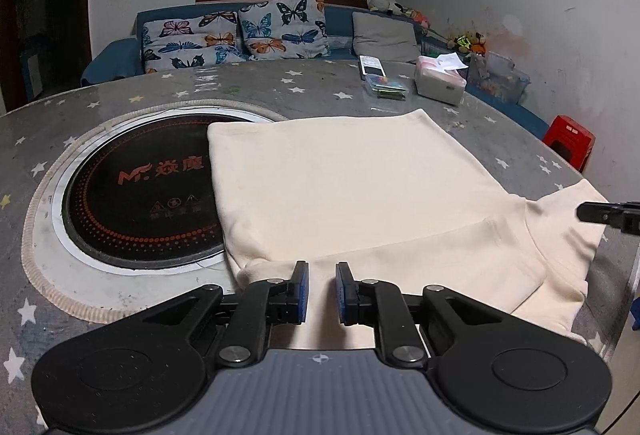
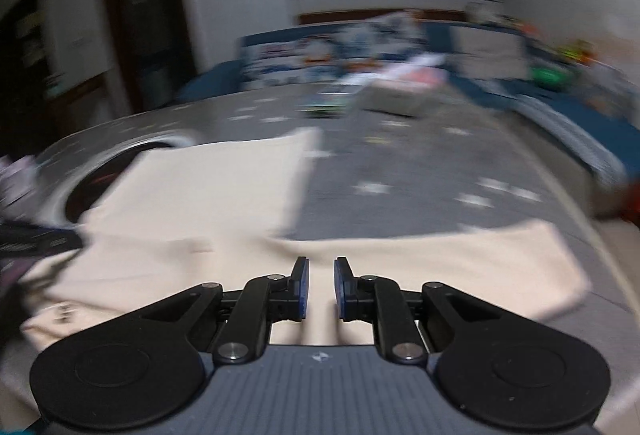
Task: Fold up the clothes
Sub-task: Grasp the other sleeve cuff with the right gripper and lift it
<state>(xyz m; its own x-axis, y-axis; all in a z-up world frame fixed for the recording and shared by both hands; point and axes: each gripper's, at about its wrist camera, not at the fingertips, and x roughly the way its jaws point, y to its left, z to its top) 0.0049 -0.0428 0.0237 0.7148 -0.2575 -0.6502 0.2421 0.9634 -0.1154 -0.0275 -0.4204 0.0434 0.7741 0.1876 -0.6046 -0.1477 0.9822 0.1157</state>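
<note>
A cream T-shirt [image 1: 352, 187] lies flat on the grey star-patterned table [image 1: 320, 91], its far left part over the round black cooktop [image 1: 136, 195]. One sleeve is folded in across the near part; the other sleeve [image 1: 568, 231] lies out to the right. My left gripper [image 1: 321, 269] is open, empty, just above the shirt's near edge. The right gripper's finger [image 1: 600, 213] enters from the right above that sleeve. The right wrist view is motion-blurred: my right gripper [image 2: 321, 267] is open and empty above the shirt [image 2: 208, 187], with the sleeve [image 2: 500, 267] to its right.
A tissue box [image 1: 440, 81], a remote [image 1: 370, 65] and a small clear box [image 1: 386, 85] sit at the table's far right. A blue sofa with butterfly cushions [image 1: 236, 35] stands behind. A red stool [image 1: 570, 141] is beyond the right edge.
</note>
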